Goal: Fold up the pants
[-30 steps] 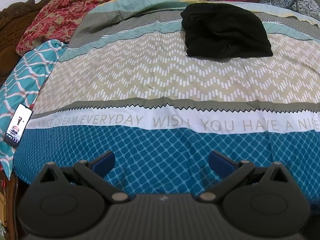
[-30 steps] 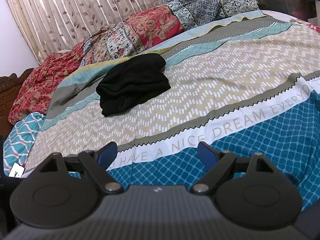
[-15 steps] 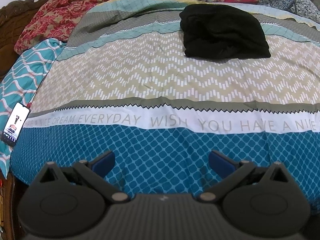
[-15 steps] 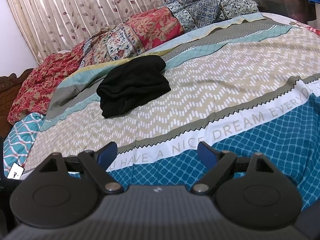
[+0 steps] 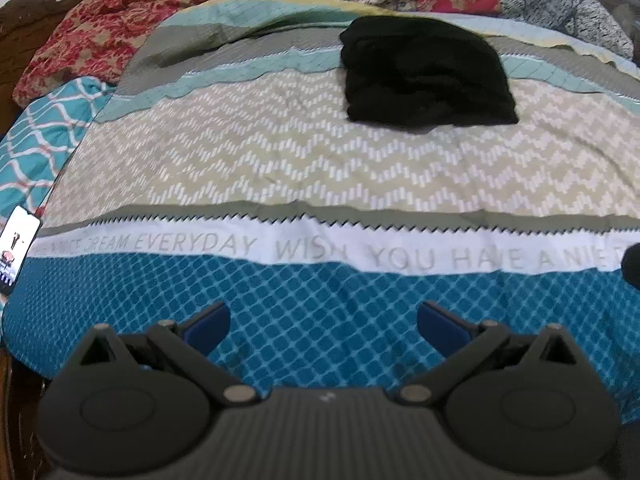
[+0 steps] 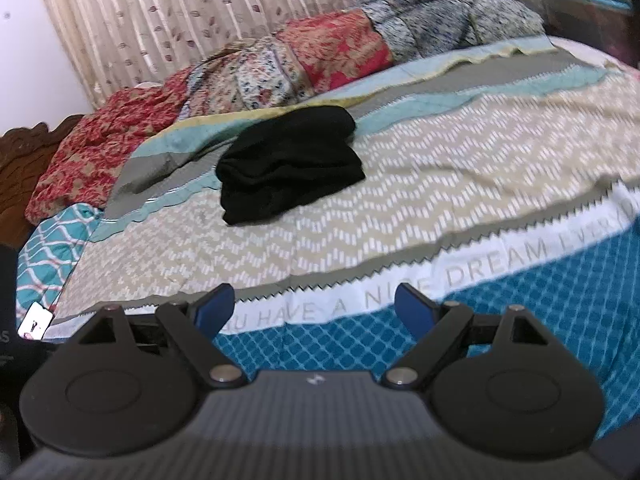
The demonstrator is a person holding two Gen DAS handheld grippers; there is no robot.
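Note:
The black pants (image 5: 428,72) lie in a folded bundle on the far part of the bed, across the grey and teal stripes of the bedspread. They also show in the right wrist view (image 6: 288,164). My left gripper (image 5: 323,322) is open and empty, hovering over the blue diamond band near the bed's front edge. My right gripper (image 6: 314,312) is open and empty, over the white lettered band, well short of the pants.
A patterned bedspread (image 5: 280,168) covers the bed. Floral quilts and pillows (image 6: 304,64) are piled along the far side, before a curtain (image 6: 200,20). A phone (image 5: 14,248) lies at the left edge. A carved wooden headboard (image 6: 24,156) stands at the left.
Both grippers have moved forward a little over the bed, toward the pants. Both stay open. The pants have not moved.

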